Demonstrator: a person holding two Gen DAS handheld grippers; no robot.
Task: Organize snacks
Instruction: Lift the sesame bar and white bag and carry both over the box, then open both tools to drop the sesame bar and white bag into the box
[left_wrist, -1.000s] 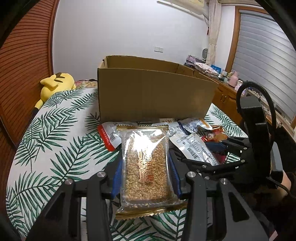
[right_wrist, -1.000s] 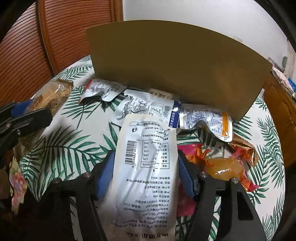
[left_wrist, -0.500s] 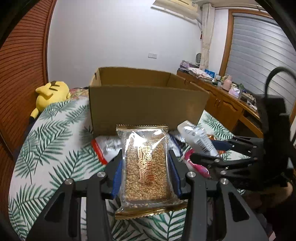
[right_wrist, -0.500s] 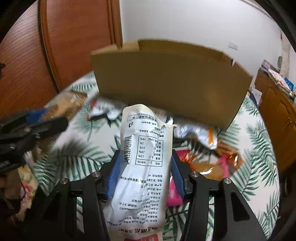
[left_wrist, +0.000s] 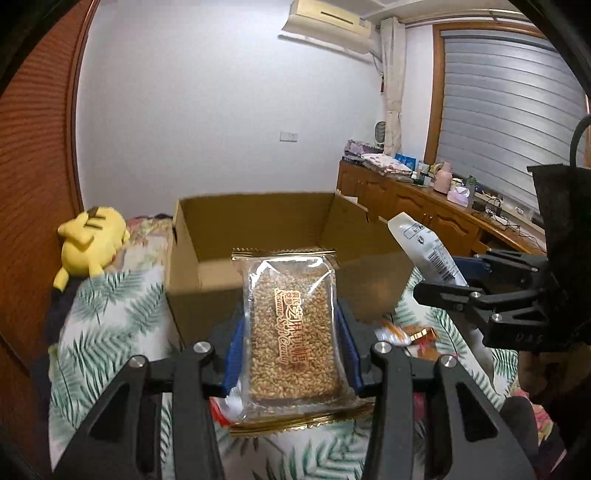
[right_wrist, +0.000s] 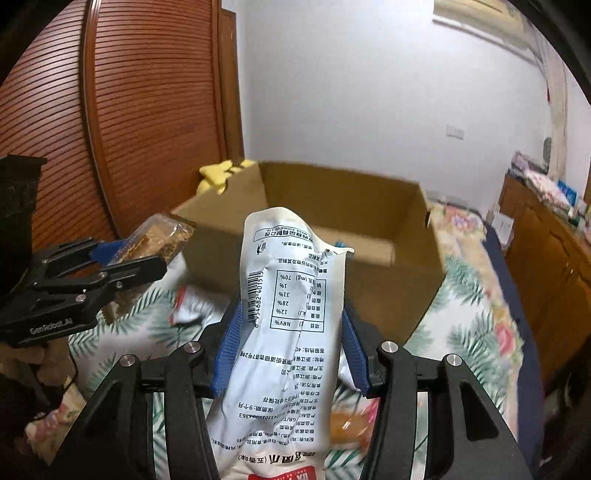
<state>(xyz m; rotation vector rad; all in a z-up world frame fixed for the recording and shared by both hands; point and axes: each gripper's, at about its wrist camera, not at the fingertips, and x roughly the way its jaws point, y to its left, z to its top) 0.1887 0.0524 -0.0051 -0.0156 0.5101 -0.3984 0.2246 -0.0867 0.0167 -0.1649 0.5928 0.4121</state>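
Both tools (left_wrist: 291, 332) higher, box (left_wrist: 258, 236) nearer

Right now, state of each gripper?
left gripper: closed on the sesame candy pack.
right gripper: closed on the white snack pouch; its fingers have just been closing on it.

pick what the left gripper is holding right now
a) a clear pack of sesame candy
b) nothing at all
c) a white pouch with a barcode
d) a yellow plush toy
a: in the left wrist view the left gripper is shut on the clear sesame candy pack, its blue pads pressing both long sides; the white pouch sits in the right gripper.
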